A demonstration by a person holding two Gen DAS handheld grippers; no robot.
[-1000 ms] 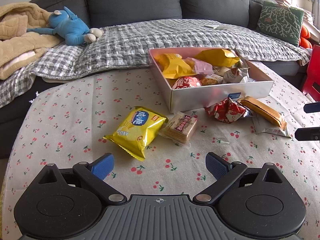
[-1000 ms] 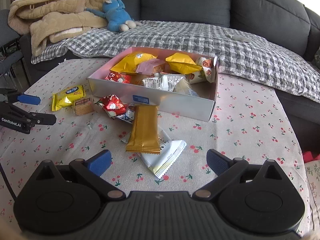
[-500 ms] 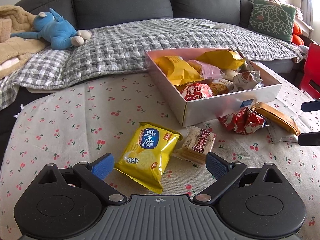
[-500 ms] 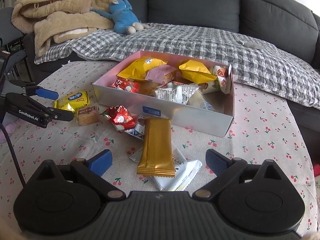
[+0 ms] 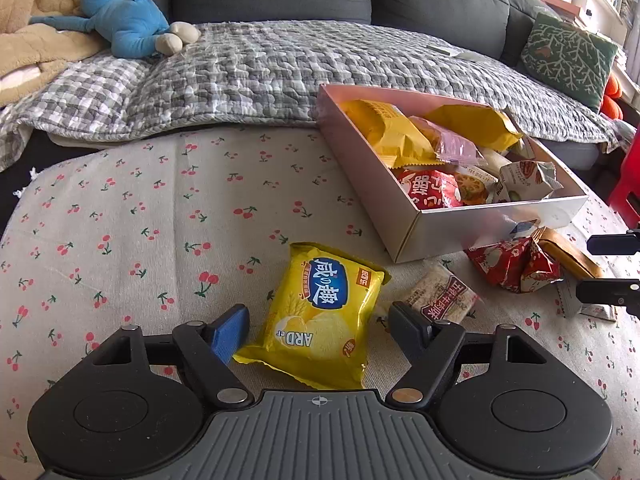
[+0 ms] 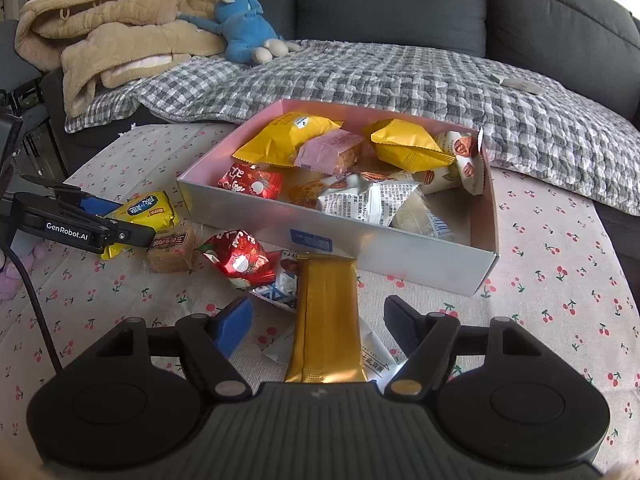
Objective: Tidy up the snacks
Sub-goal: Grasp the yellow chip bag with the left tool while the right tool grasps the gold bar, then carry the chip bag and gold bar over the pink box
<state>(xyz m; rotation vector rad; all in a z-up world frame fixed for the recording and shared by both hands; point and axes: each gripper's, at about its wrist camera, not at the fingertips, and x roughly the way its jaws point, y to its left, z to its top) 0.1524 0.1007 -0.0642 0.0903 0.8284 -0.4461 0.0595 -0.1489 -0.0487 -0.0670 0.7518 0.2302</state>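
Observation:
A yellow chip packet (image 5: 324,316) lies flat on the cherry-print tablecloth between the fingers of my left gripper (image 5: 318,328). Its jaws are closing, and a small gap still shows at each pad. A gold bar (image 6: 328,320) lies on a white packet (image 6: 376,356) between the fingers of my right gripper (image 6: 318,322). Those jaws are closing too, clear of the bar. A cracker pack (image 5: 440,296) and a red packet (image 5: 512,264) lie in front of the pink-lined box (image 5: 480,232), which holds several snacks. The left gripper (image 6: 134,222) also shows in the right wrist view.
Behind the table stands a dark sofa with a checked blanket (image 5: 280,72), a blue plush toy (image 5: 128,24) and a beige throw (image 6: 112,48). A green cushion (image 5: 568,56) sits far right. A red object (image 5: 630,184) stands by the table's right edge.
Both grippers have moved forward and slightly down until the yellow packet and the gold bar lie between their fingers. Both pairs of jaws have narrowed from wide open.

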